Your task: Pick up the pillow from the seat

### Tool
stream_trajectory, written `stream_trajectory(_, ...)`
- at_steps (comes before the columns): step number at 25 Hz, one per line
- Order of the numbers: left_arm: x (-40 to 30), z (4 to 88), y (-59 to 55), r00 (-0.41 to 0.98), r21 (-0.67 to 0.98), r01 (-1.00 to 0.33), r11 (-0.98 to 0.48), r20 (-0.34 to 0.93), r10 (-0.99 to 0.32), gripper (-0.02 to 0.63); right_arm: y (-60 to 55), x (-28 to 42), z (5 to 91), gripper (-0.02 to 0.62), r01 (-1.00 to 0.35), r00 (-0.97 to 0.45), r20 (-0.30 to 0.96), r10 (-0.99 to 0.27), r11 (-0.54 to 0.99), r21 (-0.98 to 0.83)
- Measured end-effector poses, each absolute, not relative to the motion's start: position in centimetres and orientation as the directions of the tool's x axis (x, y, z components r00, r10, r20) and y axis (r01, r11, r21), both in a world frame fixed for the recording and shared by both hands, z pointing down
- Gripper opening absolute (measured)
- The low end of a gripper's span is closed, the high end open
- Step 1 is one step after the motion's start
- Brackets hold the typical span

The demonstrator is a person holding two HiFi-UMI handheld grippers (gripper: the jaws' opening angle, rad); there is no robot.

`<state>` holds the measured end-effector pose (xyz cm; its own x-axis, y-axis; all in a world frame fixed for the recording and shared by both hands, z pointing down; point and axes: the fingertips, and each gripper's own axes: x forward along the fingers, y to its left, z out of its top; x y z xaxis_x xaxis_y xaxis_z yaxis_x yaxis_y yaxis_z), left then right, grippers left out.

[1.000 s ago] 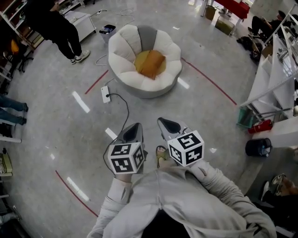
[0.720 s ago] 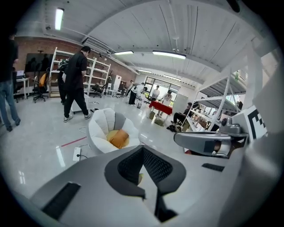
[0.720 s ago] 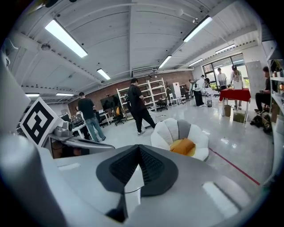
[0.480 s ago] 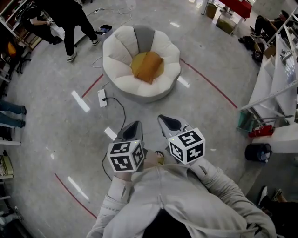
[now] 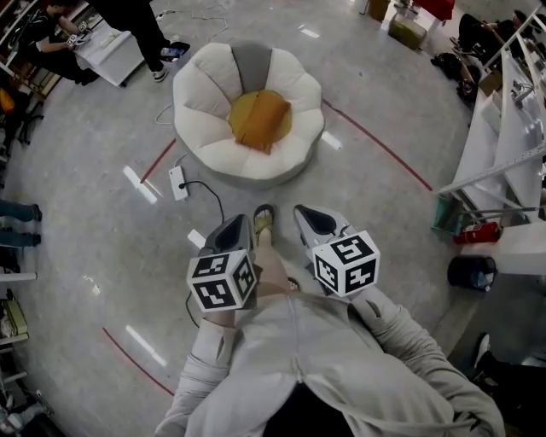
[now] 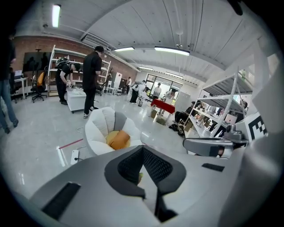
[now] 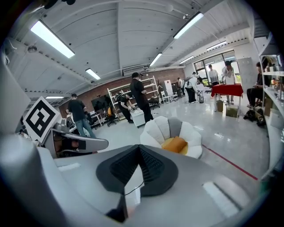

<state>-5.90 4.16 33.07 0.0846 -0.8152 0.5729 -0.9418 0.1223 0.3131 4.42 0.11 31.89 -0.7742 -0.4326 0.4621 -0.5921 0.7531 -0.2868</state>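
An orange pillow [image 5: 258, 118] lies in the middle of a white, petal-shaped seat [image 5: 205, 128] on the floor ahead. Both grippers are held side by side well short of the seat, pointing toward it. The left gripper [image 5: 232, 229] is shut with nothing in it, and the right gripper [image 5: 314, 220] is also shut and empty. Past the closed left gripper [image 6: 143, 153], the left gripper view shows the pillow [image 6: 118, 139] on the seat [image 6: 100, 128]. Beyond the closed right gripper [image 7: 139, 153], the right gripper view shows the pillow [image 7: 174, 144] and seat [image 7: 157, 130] farther off.
A white power strip [image 5: 177, 182] with a black cable lies on the floor left of the seat. Red floor lines [image 5: 375, 145] run beside it. People stand at the upper left [image 5: 145, 26]. White shelving [image 5: 503, 145], a red extinguisher [image 5: 478, 232] and a black bin [image 5: 472, 271] are at the right.
The seat and pillow have drifted left and nearer in the head view. A foot now shows between the two grippers. Both grippers stay shut.
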Motion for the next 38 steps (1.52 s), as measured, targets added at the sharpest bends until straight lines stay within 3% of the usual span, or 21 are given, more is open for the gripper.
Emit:
stream_trajectory(20,-16.6,37.7,-17.5,0.188,0.31,-0.95,0.04,0.667,-0.721,0.003,-21.0,-4.4,35.6,0.0,-0.727,-0.656,0.551,-0.515,0.626,-0.281)
stream_trajectory(31,-20.5,47.7,-28.1,0.228,0.286,-0.958,-0.003,0.759,-0.61,0.003,-29.4,-8.0,43.6,0.0,-0.785,-0.581,0.643,-0.499,0.553,-0.28)
stream_trajectory(33,-20.6,50.3,-30.1,0.246,0.284,-0.958,-0.027,0.773,-0.584,0.039,-30.7,-8.5,45.5,0.0,-0.788,-0.577,0.652,-0.492,0.546,-0.285)
stream_trajectory(38,-20.7,58.0,-34.5,0.261,0.262,-0.963,-0.069,0.826,-0.499,0.239,-33.6,-8.8,50.8,0.0,-0.808,-0.561,0.669,-0.487,0.497,-0.315)
